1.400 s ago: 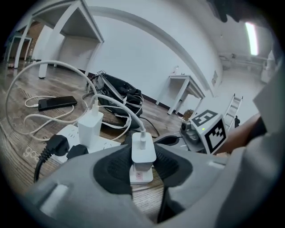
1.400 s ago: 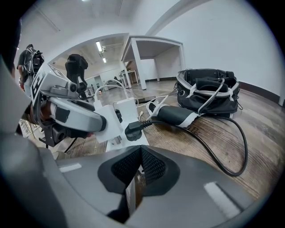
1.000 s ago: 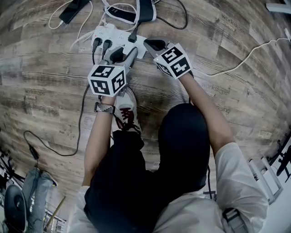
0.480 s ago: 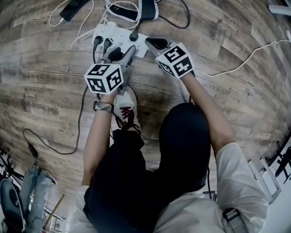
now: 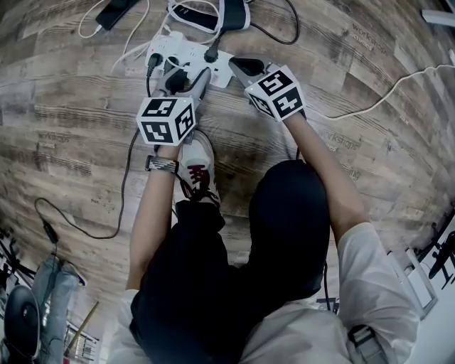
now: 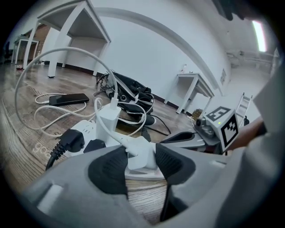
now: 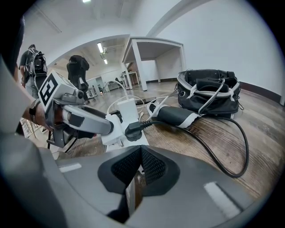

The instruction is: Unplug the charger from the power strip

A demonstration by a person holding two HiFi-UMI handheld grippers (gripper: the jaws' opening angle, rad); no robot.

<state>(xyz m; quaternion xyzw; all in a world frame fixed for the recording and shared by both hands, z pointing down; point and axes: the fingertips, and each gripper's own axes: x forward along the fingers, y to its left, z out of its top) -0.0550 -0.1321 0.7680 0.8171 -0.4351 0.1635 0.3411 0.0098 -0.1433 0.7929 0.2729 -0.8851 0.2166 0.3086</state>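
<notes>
Seen from above, the left gripper (image 5: 186, 79) hides the white charger (image 6: 141, 153) at the power strip's (image 5: 178, 50) end, jaws opening either side of it, prongs out of sight; the right gripper (image 7: 140, 161) is closed, empty.

Power strip (image 5: 186, 51): white, top centre.
Left gripper (image 5: 188, 73): jaws opening over strip's near edge; contents unclear.
Right gripper (image 5: 238, 66): tip beside strip's right end.
Phone (image 5: 114, 10): upper left.
</notes>
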